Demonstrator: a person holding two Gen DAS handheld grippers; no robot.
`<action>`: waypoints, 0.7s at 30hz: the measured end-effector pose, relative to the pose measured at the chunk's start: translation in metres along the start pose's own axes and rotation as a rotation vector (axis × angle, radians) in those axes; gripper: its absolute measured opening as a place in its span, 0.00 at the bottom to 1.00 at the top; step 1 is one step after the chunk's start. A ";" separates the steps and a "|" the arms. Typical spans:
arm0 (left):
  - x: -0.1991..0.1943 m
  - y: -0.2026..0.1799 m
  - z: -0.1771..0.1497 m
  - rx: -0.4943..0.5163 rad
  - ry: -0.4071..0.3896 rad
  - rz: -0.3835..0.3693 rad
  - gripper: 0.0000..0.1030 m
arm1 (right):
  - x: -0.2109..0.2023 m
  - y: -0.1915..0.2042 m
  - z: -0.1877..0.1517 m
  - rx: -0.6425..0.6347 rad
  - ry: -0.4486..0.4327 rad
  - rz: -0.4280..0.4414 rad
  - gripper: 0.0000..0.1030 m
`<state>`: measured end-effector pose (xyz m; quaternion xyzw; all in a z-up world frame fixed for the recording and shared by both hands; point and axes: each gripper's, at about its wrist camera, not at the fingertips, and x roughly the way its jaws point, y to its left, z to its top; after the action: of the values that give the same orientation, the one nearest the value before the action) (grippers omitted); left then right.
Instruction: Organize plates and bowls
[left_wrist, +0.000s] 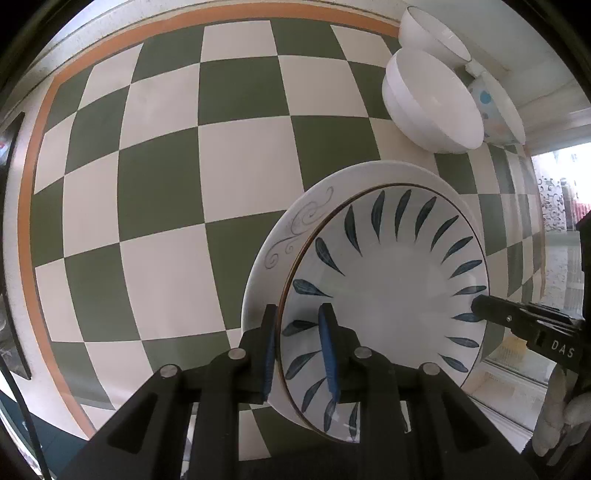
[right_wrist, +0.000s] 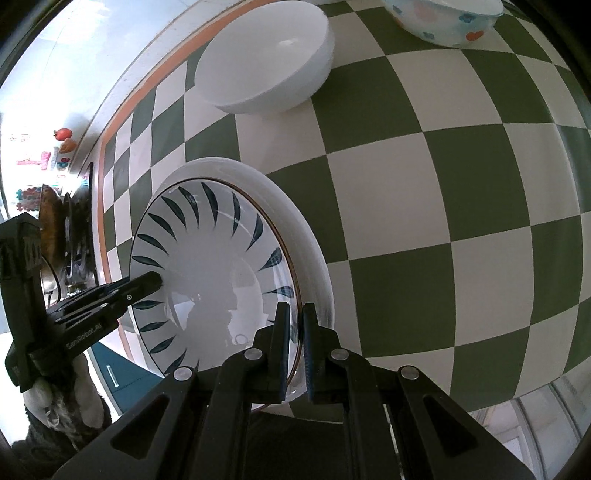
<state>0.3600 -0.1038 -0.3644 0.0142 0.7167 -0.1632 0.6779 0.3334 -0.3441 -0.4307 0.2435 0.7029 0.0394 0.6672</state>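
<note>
Two tools pinch the leaf-patterned plate (left_wrist: 388, 291): left tool (left_wrist: 301, 354) at seven o'clock, right tool (right_wrist: 293, 350) opposite, over the white plate (left_wrist: 280, 236) on the table (left_wrist: 166, 177). Stiff, glossy, breakable; rim grips suit.

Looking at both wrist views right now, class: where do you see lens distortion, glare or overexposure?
Left wrist view: the green-and-white checkered tablecloth bulges from fisheye bending, and the window at right is washed out. Right wrist view: the same bulge; the blue-leaf patterned glossy plate shows reflections, and the background at left is overexposed.
</note>
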 end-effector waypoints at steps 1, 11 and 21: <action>0.001 0.000 0.000 0.000 0.001 0.002 0.19 | 0.000 0.000 0.000 -0.001 -0.001 -0.002 0.08; 0.007 -0.004 0.001 0.002 0.009 0.011 0.20 | 0.003 0.003 -0.002 -0.004 -0.015 -0.028 0.08; 0.007 -0.003 0.001 -0.023 0.025 0.023 0.21 | 0.005 0.006 -0.002 0.028 -0.022 -0.048 0.11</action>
<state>0.3600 -0.1082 -0.3705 0.0167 0.7268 -0.1468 0.6708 0.3336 -0.3363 -0.4329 0.2362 0.7017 0.0109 0.6721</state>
